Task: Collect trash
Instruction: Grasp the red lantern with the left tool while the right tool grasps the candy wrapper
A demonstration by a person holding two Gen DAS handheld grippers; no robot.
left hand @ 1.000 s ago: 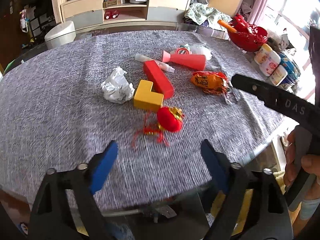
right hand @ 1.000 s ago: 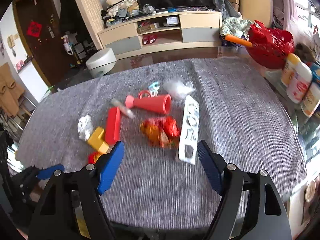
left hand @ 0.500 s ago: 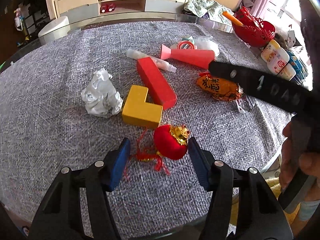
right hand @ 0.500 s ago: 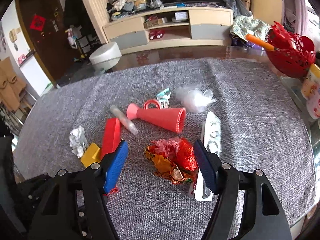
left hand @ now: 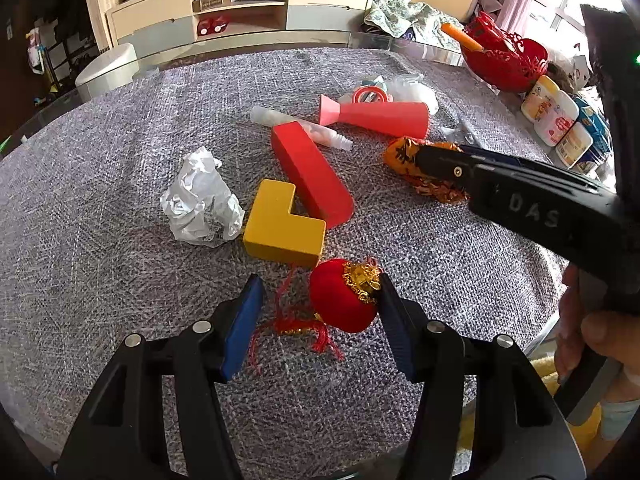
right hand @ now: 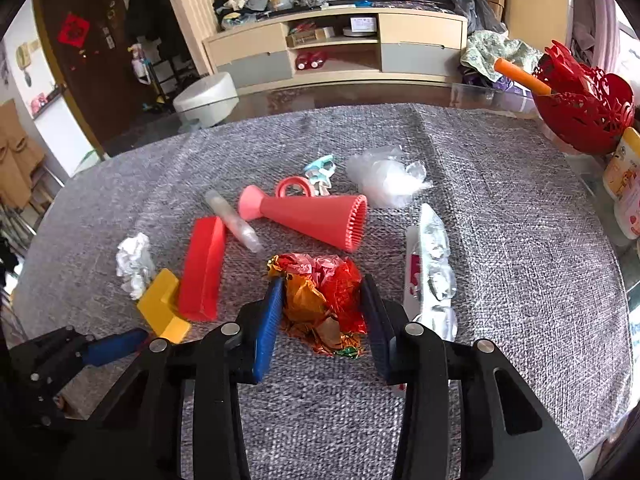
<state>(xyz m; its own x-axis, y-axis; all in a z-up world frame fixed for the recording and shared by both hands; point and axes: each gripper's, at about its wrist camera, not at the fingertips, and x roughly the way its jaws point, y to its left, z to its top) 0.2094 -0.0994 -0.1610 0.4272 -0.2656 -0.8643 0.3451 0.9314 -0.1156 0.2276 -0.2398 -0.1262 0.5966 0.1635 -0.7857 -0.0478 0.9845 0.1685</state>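
Note:
A crumpled red and orange foil wrapper [right hand: 320,300] lies on the grey tablecloth [right hand: 500,200]. My right gripper [right hand: 322,312] straddles it, its jaws closing, and both blue pads touch the foil. In the left wrist view one finger [left hand: 444,164] of it lies across the wrapper [left hand: 404,152]. My left gripper [left hand: 320,308] stands open around a red lantern ornament [left hand: 340,300]. Its right pad touches the gold cap, while the left pad stays clear with only the red tassel beside it. A ball of crumpled white paper [left hand: 200,200] lies to the left.
A yellow L-block [left hand: 280,228], a red block [left hand: 308,172], a pink cone [left hand: 380,116] and a clear tube [left hand: 300,124] crowd the middle. A silver wrapper [right hand: 430,264] and a clear bag [right hand: 384,176] lie to the right. A red basket [right hand: 580,108] and bottles [left hand: 556,120] line the right edge.
Both grippers came down and forward over the table. The left jaws narrowed around the lantern ornament, then held still. The right jaws closed in on the foil wrapper.

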